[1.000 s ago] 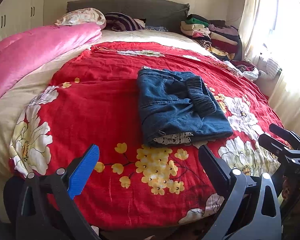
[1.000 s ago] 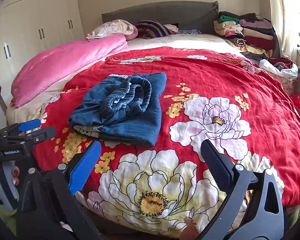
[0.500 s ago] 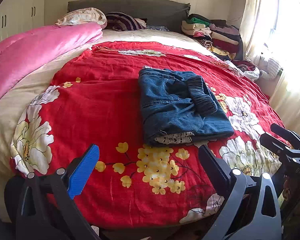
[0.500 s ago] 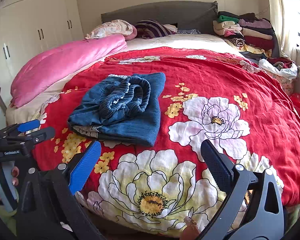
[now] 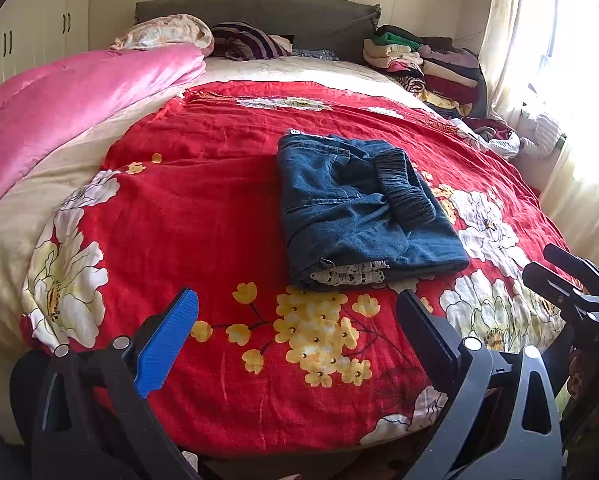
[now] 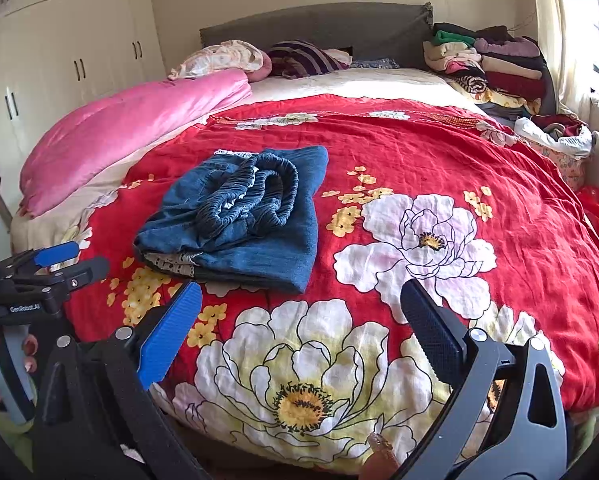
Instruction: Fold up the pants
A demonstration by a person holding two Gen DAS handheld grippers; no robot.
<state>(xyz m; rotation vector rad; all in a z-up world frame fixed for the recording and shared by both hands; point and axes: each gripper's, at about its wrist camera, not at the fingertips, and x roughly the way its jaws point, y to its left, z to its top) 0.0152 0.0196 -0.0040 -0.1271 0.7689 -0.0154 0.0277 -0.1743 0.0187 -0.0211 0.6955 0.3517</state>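
The pants (image 5: pixel 363 212) lie folded into a compact blue denim bundle on the red flowered blanket (image 5: pixel 203 208), roughly at the middle of the bed. The gathered elastic waistband sits on top of the bundle, and a strip of white lace shows at the near edge.

Left tongs (image 5: pixel 295 320): released, fingers spread wide, holding nothing. They hang over the near edge of the blanket. The pants lie ahead of them and slightly to the right, apart from both fingers; the black finger tip appears just below the near right corner of the bundle, without visible contact.

Right tongs (image 6: pixel 299 312): released, fingers spread wide, holding nothing. They hang over the large white flower print near the foot of the bed. The pants (image 6: pixel 239 220) lie ahead of them and to the left; the blue finger pad (image 6: pixel 171 332) points toward the near edge of the bundle, clear of the cloth.

In the right wrist view, the left tongs (image 6: pixel 71 260) appear at the far left, gripped by a hand (image 6: pixel 3 364) with dark red nails.

A pink quilt (image 5: pixel 59 112) lies along the left side of the bed. A pile of folded clothes (image 5: pixel 423 60) sits at the far right corner by the headboard (image 5: pixel 259 12).
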